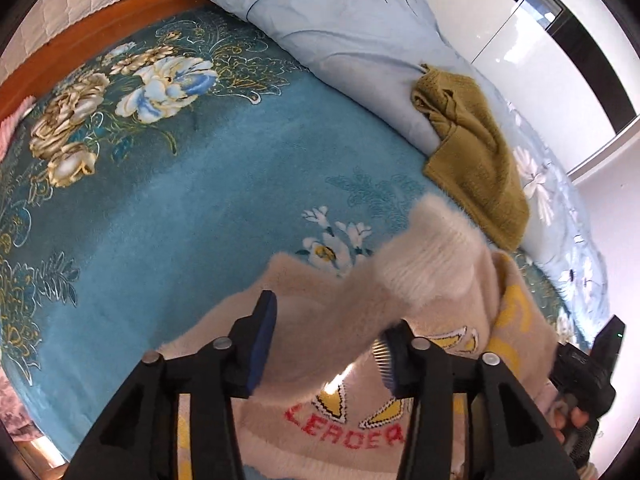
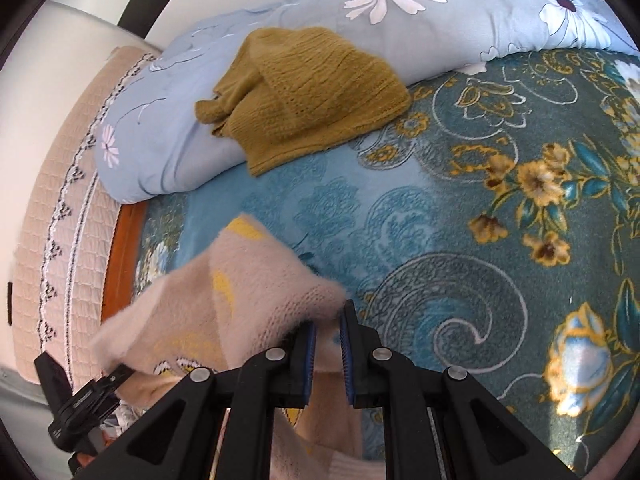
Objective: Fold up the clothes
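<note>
Fluffy beige sweater (image 1: 320,360) lies on the teal floral blanket (image 1: 200,200), near my edge of the bed. My left gripper (image 1: 324,344) stands open, sleeve draped loose between the fingers. My right gripper (image 2: 328,356) is nearly closed, apparently pinching a thin edge; the contact is hard to see. Soft, light, limp knit: grip hem or cuff. Only the left view shows the red lettering.

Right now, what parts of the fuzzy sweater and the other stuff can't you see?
- Beige sweater, left wrist view: its lower part is cut off by the bottom edge and hidden behind the left gripper.
- Red lettering: its end is hidden behind a finger.
- Sleeve cuff: blurred.
- Right wrist view: whether the right gripper pinches the sweater is unclear.
- Mustard knit: bunched, so its type is unclear.
</note>
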`<state>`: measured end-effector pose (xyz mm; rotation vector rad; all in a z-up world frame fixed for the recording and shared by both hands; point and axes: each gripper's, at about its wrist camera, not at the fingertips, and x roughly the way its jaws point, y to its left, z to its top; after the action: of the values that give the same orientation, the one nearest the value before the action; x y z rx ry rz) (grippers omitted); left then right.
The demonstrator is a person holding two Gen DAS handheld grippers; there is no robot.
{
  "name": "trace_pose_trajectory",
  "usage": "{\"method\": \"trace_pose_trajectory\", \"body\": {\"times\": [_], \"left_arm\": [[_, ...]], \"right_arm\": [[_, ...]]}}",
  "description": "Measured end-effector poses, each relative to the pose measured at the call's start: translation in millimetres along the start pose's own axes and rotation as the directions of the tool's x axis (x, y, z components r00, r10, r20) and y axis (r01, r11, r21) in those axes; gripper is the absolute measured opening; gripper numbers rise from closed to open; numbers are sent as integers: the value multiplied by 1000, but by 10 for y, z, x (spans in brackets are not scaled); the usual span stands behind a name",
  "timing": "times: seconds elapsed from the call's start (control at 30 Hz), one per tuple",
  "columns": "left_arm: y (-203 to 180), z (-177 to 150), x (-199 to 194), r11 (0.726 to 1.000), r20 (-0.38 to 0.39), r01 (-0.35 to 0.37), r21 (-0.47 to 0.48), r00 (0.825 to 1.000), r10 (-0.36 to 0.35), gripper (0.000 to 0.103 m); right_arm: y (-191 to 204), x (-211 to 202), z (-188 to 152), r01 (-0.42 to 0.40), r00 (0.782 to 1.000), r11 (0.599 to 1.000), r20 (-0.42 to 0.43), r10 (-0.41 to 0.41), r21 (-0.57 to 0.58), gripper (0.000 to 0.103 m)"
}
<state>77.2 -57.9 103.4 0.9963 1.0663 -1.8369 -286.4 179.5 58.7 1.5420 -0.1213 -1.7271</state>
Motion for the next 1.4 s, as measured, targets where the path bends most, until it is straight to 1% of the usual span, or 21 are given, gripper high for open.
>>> {"method": "trace_pose_trajectory", "body": {"times": [0.07, 0.1, 0.17, 0.27, 0.37, 0.43, 0.53, 0.63, 0.7, 0.77, 0.83, 0.93, 1.0, 1.13, 1.17, 1.23, 1.27, 1.3, 1.33, 1.37, 1.4], "left_arm": [[76, -41, -51, 1000, 1, 22, -8, 1000, -22, 60], [117, -62, -74, 999, 2, 32, -12, 999, -32, 62], [177, -103, -128, 999, -3, 51, -16, 999, -51, 62], [213, -124, -232, 997, 12, 81, -18, 997, -81, 62], [281, -131, -383, 993, 47, 112, -48, 993, -109, 63], [352, -157, -443, 991, 61, 118, -61, 992, -115, 64], [534, -264, -437, 991, 63, 97, -92, 994, -92, 65], [805, -436, -357, 987, 42, 67, -149, 997, -61, 65], [954, -541, -298, 984, 24, 40, -173, 999, -37, 65], [1080, -646, -241, 981, 8, 30, -193, 1000, -29, 65], [1182, -732, -192, 976, -1, 30, -213, 1000, -31, 65], [1268, -802, -102, 971, -14, 37, -236, 999, -42, 65], [1294, -822, -10, 969, -33, 42, -245, 998, -51, 65], [1276, -841, 122, 967, -56, 42, -251, 997, -58, 64], [1257, -834, 145, 969, -62, 32, -245, 997, -48, 64], [1219, -817, 189, 975, -74, -9, -221, 997, -8, 54], [1213, -813, 207, 977, -79, -23, -213, 997, 7, 42], [1207, -807, 226, 978, -83, -30, -205, 996, 13, 25], [1200, -801, 237, 980, -83, -43, -195, 996, 27, 18], [1194, -795, 248, 981, -83, -57, -184, 996, 42, 8], [1184, -791, 253, 984, -81, -63, -168, 995, 50, 7]], "right_arm": [[-75, 29, 51, 2, 1000, 999, 5, -2, 44, 13], [-118, 54, 77, -5, 1000, 997, 4, 5, 71, 13], [-157, 106, 113, 4, 1000, 996, 0, -4, 91, 13], [-172, 166, 161, 39, 999, 994, 3, -40, 99, 13], [-219, 210, 207, 53, 999, 990, -1, -54, 131, 13], [-233, 208, 203, 53, 999, 990, -6, -53, 129, 13], [-243, 180, 180, 46, 999, 993, -13, -45, 110, 13], [-250, 140, 164, 34, 999, 995, -24, -32, 89, 16], [-242, 106, 154, 27, 999, 997, -32, -25, 68, 16], [-225, 40, 155, 47, 999, 998, -30, -46, 35, 16], [-222, -77, 166, 62, 998, 998, -10, -62, 6, 16], [-257, -274, 144, 55, 998, 998, 5, -55, -17, 16], [-270, -378, 97, 65, 998, 997, 7, -64, -35, 16], [-287, -499, -76, 54, 999, 997, -3, -54, -55, 16], [-286, -510, -130, 47, 999, 997, -7, -48, -58, 16], [-289, -506, -228, 34, 999, 998, -18, -35, -54, 16], [-288, -490, -269, 24, 999, 999, -27, -26, -49, 16], [-283, -474, -308, 17, 999, 999, -37, -18, -43, 16], [-272, -449, -344, 12, 999, 999, -48, -14, -41, 16], [-259, -425, -377, 8, 998, 999, -58, -10, -40, 16], [-243, -403, -402, 4, 998, 999, -67, -7, -43, 16]]}}
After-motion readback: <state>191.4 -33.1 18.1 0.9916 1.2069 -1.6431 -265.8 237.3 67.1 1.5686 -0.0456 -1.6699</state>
